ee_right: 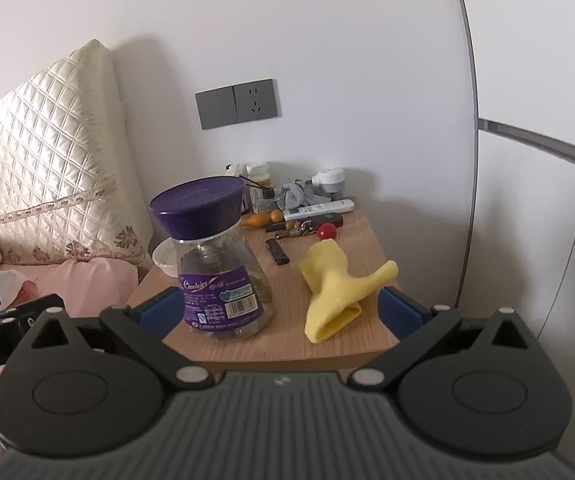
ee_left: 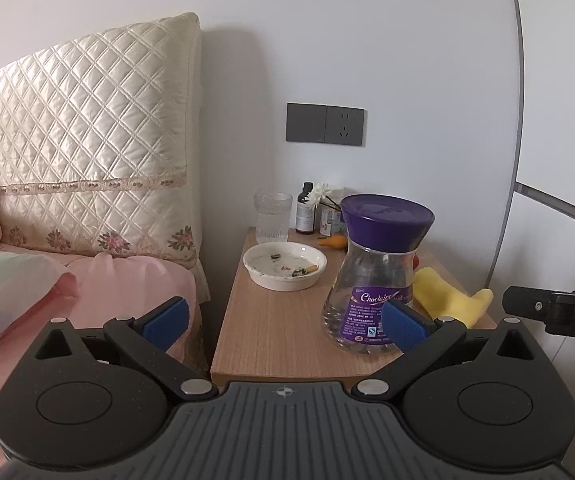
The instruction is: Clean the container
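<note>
A clear plastic jar (ee_left: 371, 284) (ee_right: 219, 276) with a purple lid and purple label stands upright near the front of the wooden bedside table (ee_left: 279, 324) (ee_right: 283, 340). A folded yellow cloth (ee_right: 335, 292) (ee_left: 451, 300) lies to its right. A white dish (ee_left: 285, 266) holding butts and ash sits behind the jar to the left. My left gripper (ee_left: 285, 322) is open, short of the table's front edge, its right pad in front of the jar's base. My right gripper (ee_right: 281, 308) is open too, nothing between its blue pads.
At the back of the table stand a ribbed glass (ee_left: 272, 217), a dark bottle (ee_left: 305, 210), a remote (ee_right: 319, 209), a lighter (ee_right: 277, 252), a red ball (ee_right: 327, 231) and small clutter. A bed with pink sheets (ee_left: 99, 280) and quilted headboard lies left. White wall with a socket (ee_left: 325, 124) behind.
</note>
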Available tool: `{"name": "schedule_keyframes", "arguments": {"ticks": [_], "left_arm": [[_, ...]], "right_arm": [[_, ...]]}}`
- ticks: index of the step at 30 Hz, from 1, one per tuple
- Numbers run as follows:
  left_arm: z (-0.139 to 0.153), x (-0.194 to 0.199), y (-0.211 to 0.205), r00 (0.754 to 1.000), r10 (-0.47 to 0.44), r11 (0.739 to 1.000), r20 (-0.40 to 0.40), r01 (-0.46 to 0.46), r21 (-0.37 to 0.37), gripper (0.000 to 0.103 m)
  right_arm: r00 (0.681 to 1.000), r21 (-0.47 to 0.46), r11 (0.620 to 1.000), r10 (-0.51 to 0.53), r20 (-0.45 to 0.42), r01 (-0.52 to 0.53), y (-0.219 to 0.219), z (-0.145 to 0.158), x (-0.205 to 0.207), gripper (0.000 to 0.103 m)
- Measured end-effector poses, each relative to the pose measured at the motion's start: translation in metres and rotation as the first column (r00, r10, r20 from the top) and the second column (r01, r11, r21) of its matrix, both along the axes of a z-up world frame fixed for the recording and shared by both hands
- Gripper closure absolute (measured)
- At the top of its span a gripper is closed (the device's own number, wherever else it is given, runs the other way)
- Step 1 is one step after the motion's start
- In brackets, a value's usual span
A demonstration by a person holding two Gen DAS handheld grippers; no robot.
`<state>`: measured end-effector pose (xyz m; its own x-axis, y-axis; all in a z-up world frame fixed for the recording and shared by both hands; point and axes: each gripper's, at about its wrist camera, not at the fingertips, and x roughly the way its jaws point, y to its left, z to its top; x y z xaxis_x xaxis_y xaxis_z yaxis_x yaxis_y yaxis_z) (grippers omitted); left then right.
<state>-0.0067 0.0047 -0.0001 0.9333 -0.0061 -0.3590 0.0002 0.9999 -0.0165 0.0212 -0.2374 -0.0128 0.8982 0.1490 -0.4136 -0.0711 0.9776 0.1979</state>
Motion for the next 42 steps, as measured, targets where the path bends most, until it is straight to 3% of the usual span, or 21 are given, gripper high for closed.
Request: {"name": "schedule_keyframes", "arguments": {"ticks": [30,42], "left_arm": [[-0.005,0.011,0.0,1.0,-0.024,1.0,0.001,0.024,-0.013,0.0],[0.008,0.026,0.01,0.998,-0.045,0.998,0.043,0.046,-0.037,0.0]], "right_arm": [[1.0,0.02,1.0,0.008,-0.001,-0.008,-0.004,0.0,0.003,0.0],[0.999,0.052,0.998,0.03,-0.024,-0.029,-0.002,0.002,0.029,0.0]]}}
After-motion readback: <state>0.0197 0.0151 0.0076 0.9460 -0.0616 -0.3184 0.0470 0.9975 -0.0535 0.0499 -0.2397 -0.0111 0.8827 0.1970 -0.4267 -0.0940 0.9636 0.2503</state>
